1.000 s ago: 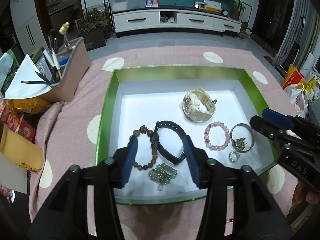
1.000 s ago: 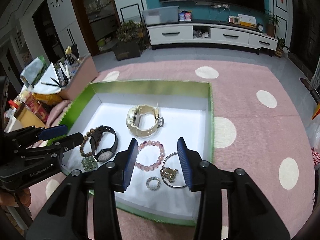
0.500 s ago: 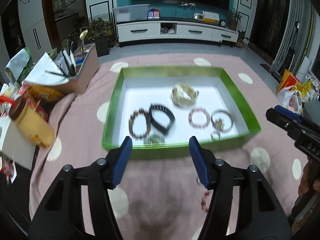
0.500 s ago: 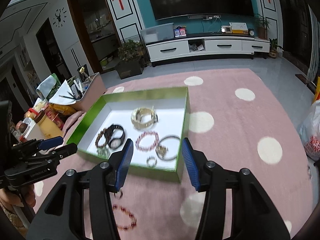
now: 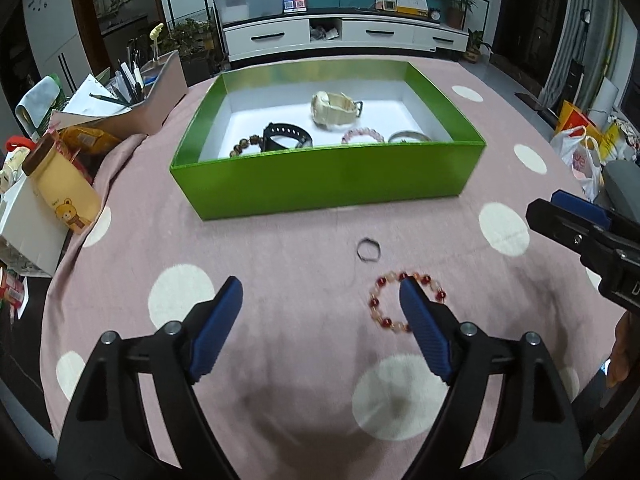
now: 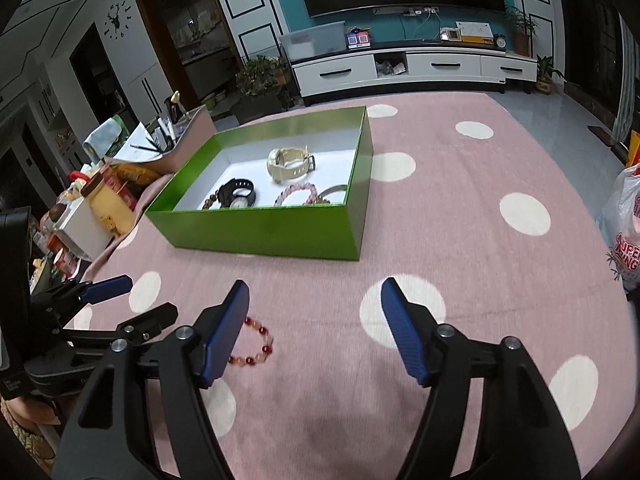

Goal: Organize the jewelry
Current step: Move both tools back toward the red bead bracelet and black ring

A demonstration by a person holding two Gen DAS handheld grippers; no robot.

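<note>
A green box (image 5: 320, 176) (image 6: 260, 232) stands on the pink dotted cloth and holds a cream watch (image 5: 334, 110) (image 6: 290, 162), a black watch (image 5: 284, 138) (image 6: 238, 196), a brown bead bracelet (image 5: 242, 146), a pink bead bracelet (image 5: 362, 135) (image 6: 296, 193) and a silver bangle (image 5: 408, 136). A red bead bracelet (image 5: 400, 300) (image 6: 256, 344) and a small ring (image 5: 369, 249) lie on the cloth in front of the box. My left gripper (image 5: 320, 320) is open and empty, its right finger beside the red bracelet. My right gripper (image 6: 316, 328) is open and empty to the right.
At the left edge stand a pen holder (image 5: 152, 88), papers, snack packets, a yellow bear bottle (image 5: 64, 188) and a white carton (image 5: 28, 232). Plastic bags (image 6: 624, 232) sit at the right. The cloth has white dots.
Both grippers have pulled back from over the box and dropped low over the cloth. The red bracelet and the ring have come into view in front of the box.
</note>
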